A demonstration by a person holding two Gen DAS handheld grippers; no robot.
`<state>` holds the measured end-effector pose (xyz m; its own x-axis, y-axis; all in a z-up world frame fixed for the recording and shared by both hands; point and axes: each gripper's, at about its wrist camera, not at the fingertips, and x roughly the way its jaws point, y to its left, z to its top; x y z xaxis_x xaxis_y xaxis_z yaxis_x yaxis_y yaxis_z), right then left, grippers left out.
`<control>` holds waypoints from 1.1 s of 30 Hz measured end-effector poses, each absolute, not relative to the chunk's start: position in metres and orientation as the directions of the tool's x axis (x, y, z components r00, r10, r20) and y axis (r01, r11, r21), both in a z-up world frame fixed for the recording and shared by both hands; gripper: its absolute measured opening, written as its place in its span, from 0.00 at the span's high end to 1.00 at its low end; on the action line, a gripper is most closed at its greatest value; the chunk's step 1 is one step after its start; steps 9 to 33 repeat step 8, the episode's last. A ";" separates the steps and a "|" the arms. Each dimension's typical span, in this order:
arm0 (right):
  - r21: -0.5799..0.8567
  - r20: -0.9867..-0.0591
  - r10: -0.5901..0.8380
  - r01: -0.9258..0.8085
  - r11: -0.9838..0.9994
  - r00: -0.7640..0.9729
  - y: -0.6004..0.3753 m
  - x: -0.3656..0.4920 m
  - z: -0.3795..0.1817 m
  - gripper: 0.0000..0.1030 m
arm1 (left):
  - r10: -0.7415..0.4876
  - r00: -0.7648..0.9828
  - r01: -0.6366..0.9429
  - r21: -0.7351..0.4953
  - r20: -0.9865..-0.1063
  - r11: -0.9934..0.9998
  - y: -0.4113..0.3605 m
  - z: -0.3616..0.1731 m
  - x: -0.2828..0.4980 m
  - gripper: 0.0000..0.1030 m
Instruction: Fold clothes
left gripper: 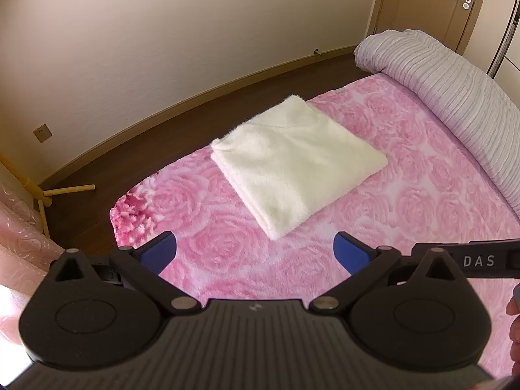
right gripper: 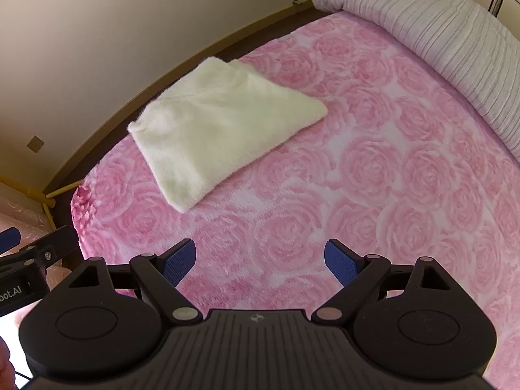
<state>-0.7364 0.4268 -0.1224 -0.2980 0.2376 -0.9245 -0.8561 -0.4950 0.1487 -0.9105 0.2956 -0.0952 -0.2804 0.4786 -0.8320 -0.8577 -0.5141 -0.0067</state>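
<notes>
A cream fluffy garment (left gripper: 295, 162) lies folded into a neat square on the pink rose-patterned bed cover (left gripper: 406, 214). My left gripper (left gripper: 255, 250) hovers above the cover just in front of the fold's near corner, open, with nothing between its blue pads. In the right wrist view the same folded garment (right gripper: 217, 126) sits up and to the left. My right gripper (right gripper: 260, 261) stands open over bare cover, well short of the garment and to its right. The other gripper's black body shows at each view's edge.
A rolled grey ribbed duvet (left gripper: 455, 87) lies along the far right side of the bed. Dark wooden floor (left gripper: 136, 149) and a cream wall run beyond the bed's left edge. A wooden stand leg (left gripper: 68, 191) and pink curtain (left gripper: 19, 243) are at the left; a door (left gripper: 435, 6) at the back.
</notes>
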 end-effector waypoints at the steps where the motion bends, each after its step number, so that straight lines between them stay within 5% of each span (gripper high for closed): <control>1: 0.150 -0.924 0.238 -0.856 -0.495 -0.299 0.427 -0.737 -0.122 0.14 | 0.480 -0.279 -0.858 -0.009 -0.832 -0.514 0.297 -0.095 -0.911 0.01; 33: 0.154 -0.922 0.241 -0.858 -0.489 -0.303 0.427 -0.739 -0.121 0.14 | 0.495 -0.288 -0.862 -0.003 -0.820 -0.506 0.299 -0.092 -0.912 0.01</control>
